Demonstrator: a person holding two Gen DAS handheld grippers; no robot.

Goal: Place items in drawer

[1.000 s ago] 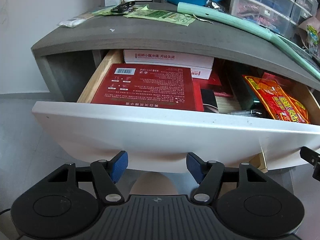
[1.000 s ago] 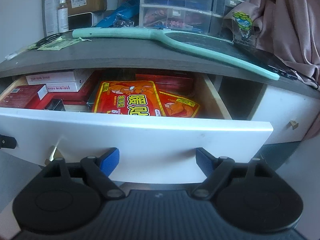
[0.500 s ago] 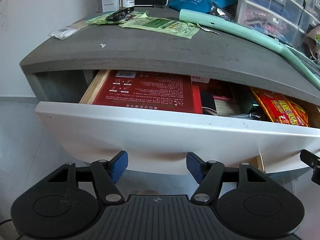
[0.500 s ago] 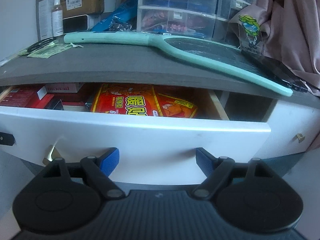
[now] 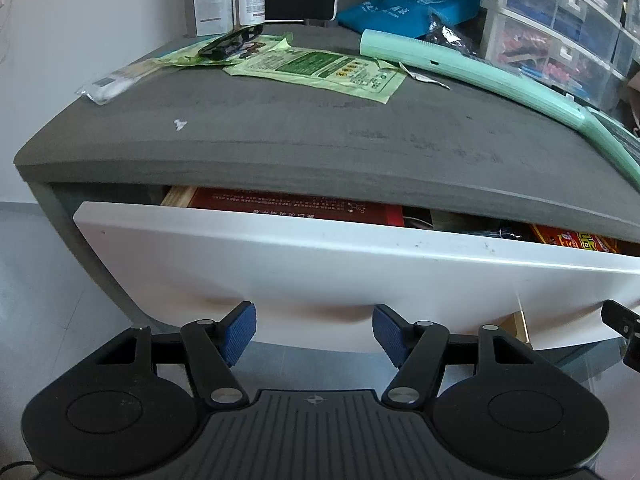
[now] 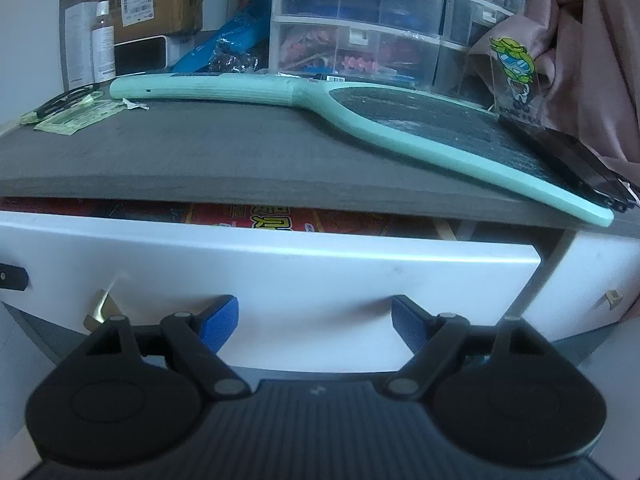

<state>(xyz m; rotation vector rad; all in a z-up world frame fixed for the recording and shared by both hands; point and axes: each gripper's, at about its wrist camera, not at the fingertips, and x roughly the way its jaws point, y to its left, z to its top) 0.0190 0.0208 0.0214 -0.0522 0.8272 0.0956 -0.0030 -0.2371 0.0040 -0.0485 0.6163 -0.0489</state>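
The white drawer front (image 5: 320, 272) stands only a narrow gap out from under the grey desktop (image 5: 320, 152). In the gap I see a red box (image 5: 288, 206) and a red-yellow snack packet (image 5: 576, 240); the packet also shows in the right wrist view (image 6: 280, 216). My left gripper (image 5: 314, 332) is open and empty, its blue pads close against the drawer front. My right gripper (image 6: 316, 324) is open and empty, also close against the drawer front (image 6: 280, 272).
On the desktop lie a mint-green electric swatter (image 6: 360, 120), green sachets (image 5: 320, 72), black glasses (image 5: 230, 42) and a clear packet (image 5: 108, 86). Plastic drawer units (image 6: 360, 28), a blue bag (image 5: 404, 4) and boxes stand behind. A pink cloth (image 6: 588, 40) hangs at the right.
The drawer has slid inward from wide open to a narrow gap. Both grippers have moved forward with the drawer front and stayed open.
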